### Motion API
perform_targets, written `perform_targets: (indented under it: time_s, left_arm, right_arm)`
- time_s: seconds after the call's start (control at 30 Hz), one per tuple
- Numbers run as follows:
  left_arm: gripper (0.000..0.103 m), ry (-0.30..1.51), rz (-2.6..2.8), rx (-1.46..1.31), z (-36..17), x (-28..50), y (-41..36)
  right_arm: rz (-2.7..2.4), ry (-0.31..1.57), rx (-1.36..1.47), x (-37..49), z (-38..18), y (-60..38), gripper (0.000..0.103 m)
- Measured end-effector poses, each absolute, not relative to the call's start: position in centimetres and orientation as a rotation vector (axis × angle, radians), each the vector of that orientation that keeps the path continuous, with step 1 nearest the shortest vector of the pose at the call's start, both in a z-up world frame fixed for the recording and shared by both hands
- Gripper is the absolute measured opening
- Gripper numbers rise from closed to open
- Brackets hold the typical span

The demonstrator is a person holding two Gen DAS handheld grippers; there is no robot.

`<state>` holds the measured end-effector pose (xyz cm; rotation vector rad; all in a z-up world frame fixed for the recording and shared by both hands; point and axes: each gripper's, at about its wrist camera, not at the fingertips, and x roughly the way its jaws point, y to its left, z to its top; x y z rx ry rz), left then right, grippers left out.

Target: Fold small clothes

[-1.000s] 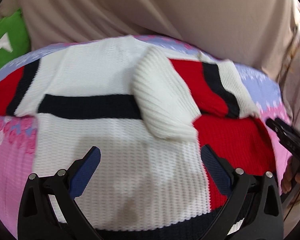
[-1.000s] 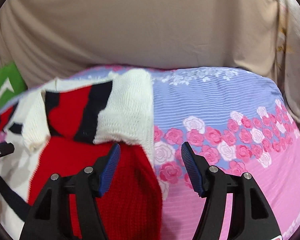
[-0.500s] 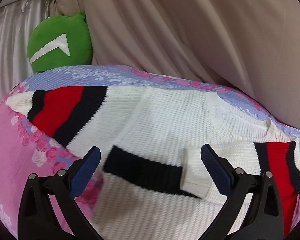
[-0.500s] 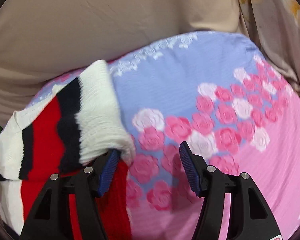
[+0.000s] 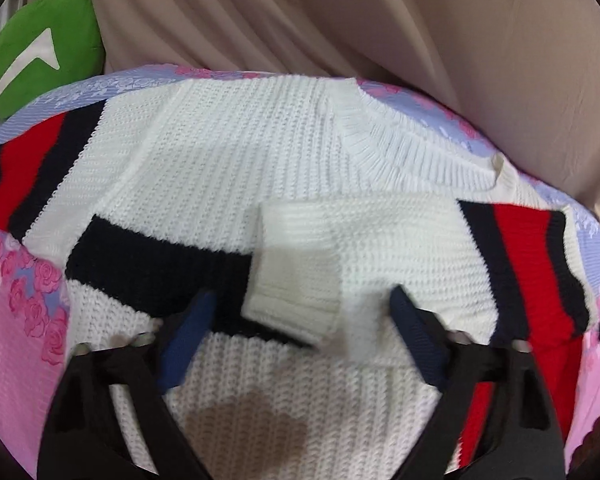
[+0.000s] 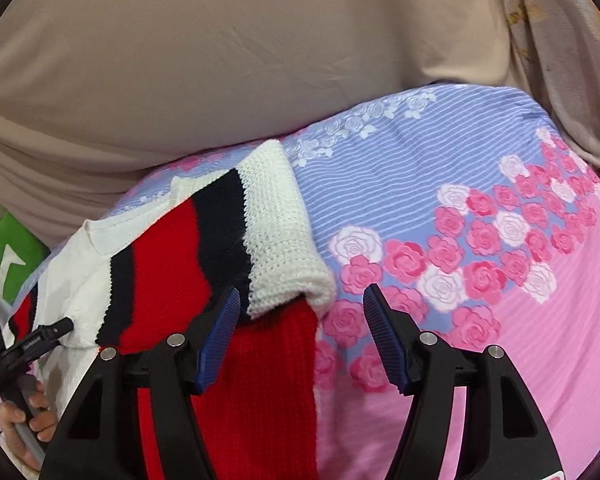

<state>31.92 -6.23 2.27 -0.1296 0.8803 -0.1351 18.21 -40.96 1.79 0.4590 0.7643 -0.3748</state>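
A small knit sweater (image 5: pixel 228 152), white with red and navy stripes, lies flat on a floral bedsheet (image 6: pixel 500 320). Its right sleeve (image 5: pixel 340 256) is folded across the chest, cuff near the middle. Its left sleeve (image 5: pixel 28 168) lies spread out to the left. My left gripper (image 5: pixel 300 340) is open and empty, just above the chest by the folded cuff. My right gripper (image 6: pixel 300 336) is open and empty at the sweater's right edge (image 6: pixel 276 240), where the folded sleeve bends over the red panel. The left gripper also shows in the right wrist view (image 6: pixel 40 340).
A green cushion (image 5: pixel 40 44) lies at the far left. A beige draped cloth (image 5: pixel 340 16) rises behind the bed. The pink and lilac rose-patterned sheet extends to the right of the sweater.
The left view has swung left and then closer over the chest. The right gripper has shifted along the sweater's right edge. Both grippers stay open.
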Motion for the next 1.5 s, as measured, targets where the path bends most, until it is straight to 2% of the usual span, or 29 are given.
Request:
perform_targets:
  time_s: [0.03, 0.07, 0.1, 0.23, 0.37, 0.47, 0.6, 0.77, 0.87, 0.9, 1.0, 1.03, 1.1, 1.13, 1.2, 1.23, 1.37, 1.4, 1.43, 1.5]
  left_arm:
    - [0.045, 0.879, -0.135, -0.133, 2.5, 32.1, -6.4]
    - [0.025, 0.879, -0.132, -0.138, 2.8, 32.3, -6.4]
    - [0.009, 0.867, -0.133, -0.15, 3.4, 32.4, -6.1]
    - [0.009, 0.798, -0.148, -0.184, 5.7, 32.1, -4.4]
    - [0.01, 0.889, -0.141, -0.131, 2.7, 33.0, -4.5]
    - [0.01, 0.83, -0.123, -0.065, 2.4, 31.8, -5.3]
    - [0.012, 0.806, -0.108, -0.039, 2.0, 31.6, -5.4]
    - [0.012, 0.784, -0.085, -0.011, 1.8, 31.1, -5.7]
    - [0.015, 0.784, -0.089, -0.027, 1.8, 30.9, -5.5]
    - [0.016, 0.785, -0.093, -0.035, 1.8, 30.9, -5.4]
    - [0.016, 0.783, -0.089, -0.035, 1.8, 30.7, -5.5]
    - [0.016, 0.782, -0.083, -0.027, 1.8, 30.7, -5.7]
    - [0.016, 0.778, -0.07, -0.011, 1.9, 30.6, -6.0]
    - [0.016, 0.777, -0.067, -0.007, 1.9, 30.6, -6.1]
    - [0.019, 0.776, -0.073, -0.025, 1.9, 30.5, -5.8]
    - [0.02, 0.774, -0.074, -0.041, 2.0, 30.4, -5.4]
    - [0.021, 0.759, -0.039, -0.075, 3.2, 28.6, -1.6]
    - [0.024, 0.747, -0.028, -0.086, 3.8, 28.0, -0.1]
    - [0.026, 0.739, -0.009, -0.103, 4.4, 27.6, 1.7]
    - [0.043, 0.711, 0.066, -0.163, 5.8, 27.0, 6.6]
  right_arm:
    - [-0.372, 0.793, 0.485, 19.1, 1.1, -41.4, 0.059]
    - [-0.365, 0.827, 0.511, 20.0, 0.3, -41.6, 0.047]
    - [-0.354, 0.842, 0.519, 20.5, 0.2, -41.5, 0.027]
    - [-0.284, 0.64, 0.503, 18.3, 3.5, -40.2, 0.022]
    - [-0.362, 0.789, 0.573, 19.1, -1.2, -42.7, 0.023]
    - [-0.371, 0.715, 0.582, 17.5, 0.6, -42.0, 0.024]
    - [-0.368, 0.597, 0.372, 17.2, 4.9, -37.3, 0.025]
    - [-0.235, 0.71, 0.231, 21.6, 3.8, -33.9, 0.024]
    - [-0.342, 0.837, 0.237, 23.0, 0.8, -36.5, 0.011]
    - [-0.351, 0.83, 0.316, 22.4, 0.8, -38.5, 0.0]
    - [-0.409, 0.735, 0.488, 19.7, 2.7, -41.5, 0.0]
    - [-0.422, 0.72, 0.463, 19.5, 3.4, -41.0, 0.0]
    - [-0.374, 0.73, 0.384, 20.1, 4.2, -38.9, 0.009]
    - [-0.347, 0.741, 0.343, 20.6, 4.2, -37.9, 0.009]
    - [-0.372, 0.792, 0.24, 22.3, 2.9, -36.3, 0.007]
    - [-0.42, 0.831, 0.23, 23.0, 1.9, -36.7, 0.0]
    - [-0.466, 0.771, 0.381, 20.3, 2.9, -37.7, 0.0]
    - [-0.461, 0.76, 0.371, 19.6, 3.5, -37.0, 0.002]
    - [-0.44, 0.753, 0.351, 19.1, 3.8, -36.3, 0.01]
    - [-0.37, 0.753, 0.323, 17.9, 4.3, -34.3, 0.011]
